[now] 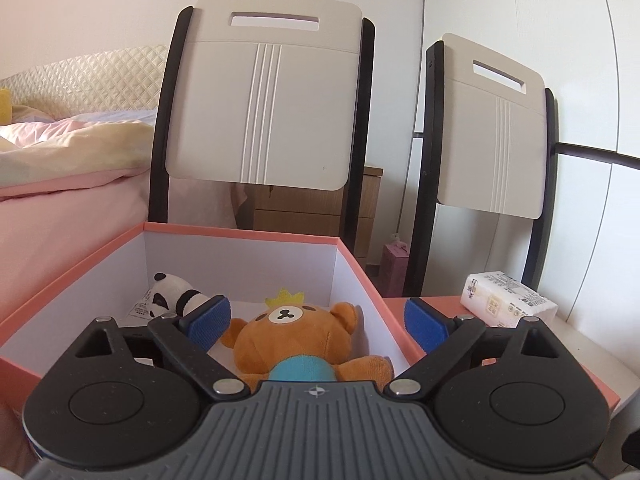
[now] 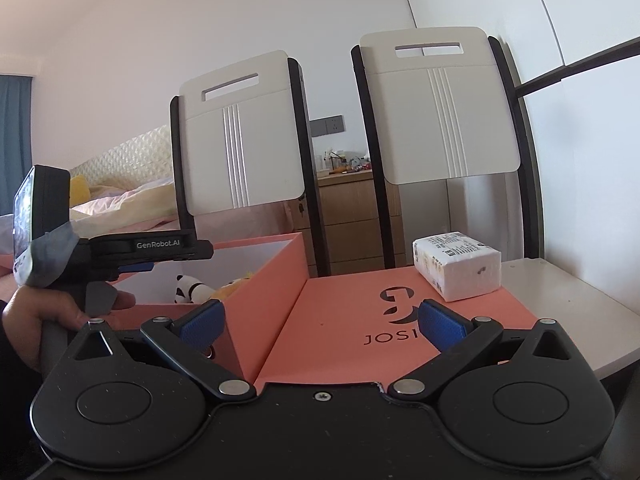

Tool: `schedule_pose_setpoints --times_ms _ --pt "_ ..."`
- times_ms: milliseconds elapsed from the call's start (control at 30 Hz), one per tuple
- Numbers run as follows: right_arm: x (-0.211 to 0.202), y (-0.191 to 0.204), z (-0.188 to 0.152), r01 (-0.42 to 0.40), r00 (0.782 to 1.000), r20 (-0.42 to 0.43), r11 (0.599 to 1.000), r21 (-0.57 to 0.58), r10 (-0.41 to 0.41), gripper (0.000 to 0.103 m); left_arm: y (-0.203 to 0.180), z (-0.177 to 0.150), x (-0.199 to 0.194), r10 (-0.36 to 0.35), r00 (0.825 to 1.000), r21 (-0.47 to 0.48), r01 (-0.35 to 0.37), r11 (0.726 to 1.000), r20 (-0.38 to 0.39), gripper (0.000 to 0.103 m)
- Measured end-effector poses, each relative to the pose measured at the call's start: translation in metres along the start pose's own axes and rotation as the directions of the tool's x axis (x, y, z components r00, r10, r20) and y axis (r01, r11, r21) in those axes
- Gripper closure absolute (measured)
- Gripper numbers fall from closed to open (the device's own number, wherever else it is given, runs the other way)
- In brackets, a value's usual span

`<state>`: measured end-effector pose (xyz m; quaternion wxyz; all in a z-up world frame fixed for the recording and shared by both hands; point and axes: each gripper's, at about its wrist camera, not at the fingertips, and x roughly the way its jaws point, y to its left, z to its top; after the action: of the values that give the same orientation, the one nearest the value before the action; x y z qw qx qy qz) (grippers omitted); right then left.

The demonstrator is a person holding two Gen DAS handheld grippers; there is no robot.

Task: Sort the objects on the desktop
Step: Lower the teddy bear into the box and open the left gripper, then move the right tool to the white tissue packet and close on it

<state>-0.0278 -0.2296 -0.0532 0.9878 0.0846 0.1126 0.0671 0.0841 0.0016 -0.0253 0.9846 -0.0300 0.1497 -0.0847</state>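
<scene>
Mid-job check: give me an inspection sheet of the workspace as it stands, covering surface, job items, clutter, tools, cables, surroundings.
Surface: pale desk, bare at its right edge.
Job's things: open pink box holds a brown bear plush and a panda plush; its lid lies flat beside it, with a tissue pack on top.
Clutter: nothing seen.
Tools: left tool open above the bear, holding nothing; right tool open over the lid, holding nothing.
Cables: nothing seen.
Surroundings: two chairs behind the desk, bed at left, wooden drawers behind.
</scene>
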Motion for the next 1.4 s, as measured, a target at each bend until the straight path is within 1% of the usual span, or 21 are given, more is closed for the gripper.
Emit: schedule_pose_setpoints --times_ms 167,300,400,467,667,733,800,900,1000,1100,1200,1400 --pt "0.001 0.001 0.002 0.020 1.000 0.019 1.000 0.006 -0.020 0.001 0.000 -0.003 -0.014 -0.015 1.000 0.025 0.014 1.000 0.024 0.008" --pt "0.000 0.003 0.002 0.027 0.999 0.040 1.000 0.009 -0.027 0.001 0.005 -0.007 -0.024 -0.012 0.999 0.020 0.011 1.000 0.038 0.008" --pt "0.000 0.005 0.003 0.022 0.998 0.051 1.000 0.016 -0.023 0.001 0.013 -0.010 -0.033 0.008 0.999 -0.004 -0.007 1.000 0.052 0.008" --pt "0.002 0.008 0.004 0.020 0.998 0.058 1.000 0.019 -0.021 0.001 0.019 -0.013 -0.038 0.012 0.999 -0.016 -0.011 1.000 0.048 0.008" --pt "0.009 0.022 0.003 0.032 0.998 0.058 0.999 -0.002 -0.032 0.001 0.036 -0.026 -0.053 0.001 0.999 -0.027 0.000 1.000 0.035 0.008" --pt "0.013 0.025 0.003 0.040 0.998 0.053 0.999 -0.008 -0.040 0.001 0.042 -0.028 -0.059 0.004 0.999 -0.016 -0.004 1.000 0.046 0.008" --pt "0.014 0.025 0.004 0.038 0.998 0.056 0.999 -0.001 -0.038 0.001 0.050 -0.027 -0.065 0.027 0.997 -0.009 -0.026 1.000 0.066 0.008" --pt "0.016 0.025 0.005 0.034 0.997 0.070 0.999 0.009 -0.035 0.001 0.063 -0.025 -0.072 0.039 0.995 -0.036 -0.036 0.999 0.086 0.008" --pt "0.022 0.029 0.005 0.040 0.998 0.057 0.999 0.006 -0.040 0.001 0.070 -0.026 -0.074 0.040 0.995 -0.052 -0.036 0.998 0.091 0.007" --pt "0.028 0.033 0.004 0.038 0.998 0.040 0.999 -0.007 -0.037 0.001 0.072 -0.027 -0.071 0.044 0.996 -0.050 -0.040 0.998 0.075 0.007" --pt "0.031 0.036 0.003 0.039 0.999 0.033 0.999 -0.014 -0.039 0.001 0.072 -0.027 -0.070 0.036 0.997 -0.051 -0.033 0.998 0.064 0.007" --pt "0.033 0.032 0.003 0.051 0.999 0.019 0.999 -0.007 -0.051 0.001 0.071 -0.028 -0.072 0.023 0.998 -0.042 -0.020 0.999 0.067 0.007"
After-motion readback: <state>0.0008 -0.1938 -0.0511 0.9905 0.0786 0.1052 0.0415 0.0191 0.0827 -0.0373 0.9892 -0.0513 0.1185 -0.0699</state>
